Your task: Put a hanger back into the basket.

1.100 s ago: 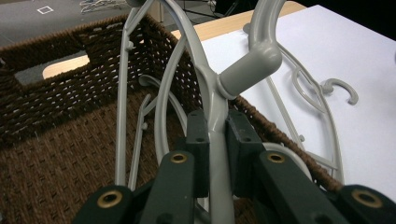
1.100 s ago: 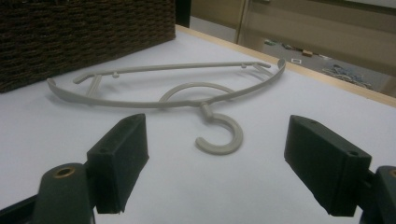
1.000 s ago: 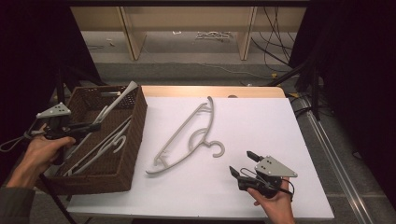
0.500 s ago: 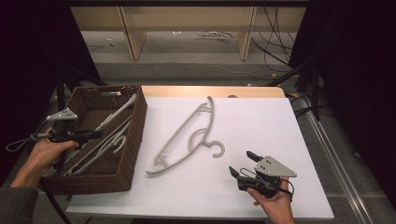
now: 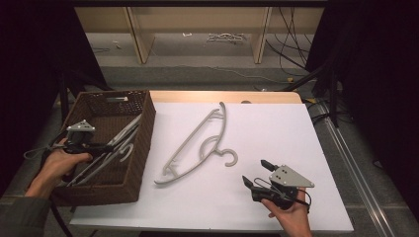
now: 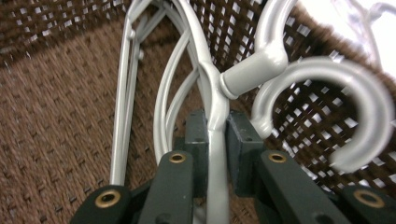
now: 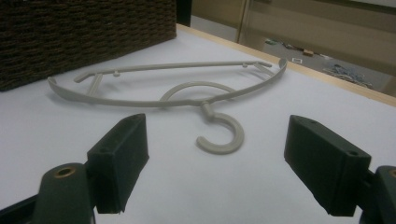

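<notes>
The left gripper is down in the brown basket, its jaws pinched tight on a grey hanger. Another hanger lies flat on the white table, slanting away, its hook pointing at the right gripper. Those jaws are wide open, holding nothing, and much nearer to it.

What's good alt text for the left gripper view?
The left gripper is shut on the shoulder bar of a grey plastic hanger, just below its hook, inside a brown wicker basket. More grey hangers lie alongside on the basket floor.
</notes>
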Motion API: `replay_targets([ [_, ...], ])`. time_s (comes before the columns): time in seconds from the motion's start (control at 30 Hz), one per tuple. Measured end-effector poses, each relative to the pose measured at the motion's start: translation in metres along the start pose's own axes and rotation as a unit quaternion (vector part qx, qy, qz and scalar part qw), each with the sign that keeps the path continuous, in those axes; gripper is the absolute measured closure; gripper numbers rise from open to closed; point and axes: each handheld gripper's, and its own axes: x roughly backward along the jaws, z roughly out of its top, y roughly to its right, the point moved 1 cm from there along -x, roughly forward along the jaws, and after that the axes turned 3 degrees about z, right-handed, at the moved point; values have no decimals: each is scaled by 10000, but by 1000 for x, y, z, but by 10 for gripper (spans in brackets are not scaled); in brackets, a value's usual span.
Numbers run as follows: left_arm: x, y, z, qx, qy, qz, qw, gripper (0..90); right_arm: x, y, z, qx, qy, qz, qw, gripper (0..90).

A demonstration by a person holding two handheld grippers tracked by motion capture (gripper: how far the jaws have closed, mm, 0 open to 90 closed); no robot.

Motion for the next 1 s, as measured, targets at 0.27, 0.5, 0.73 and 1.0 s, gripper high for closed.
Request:
replay_targets([
  [0.27,-1,0,-3,282,-44,-63,9996,716,-2,1,0,69,123,-46,9999,228],
  [0.5,12,-1,0,539,180,-63,9984,589,-2,1,0,68,124,-46,9999,228],
  [0.73,24,8,9,756,675,242,9946,472,-1,1,0,24,74,-13,10000,228],
  [1.0,44,21,15,1190,1578,654,9781,379,0,0,0,-10,21,1,10000,228],
])
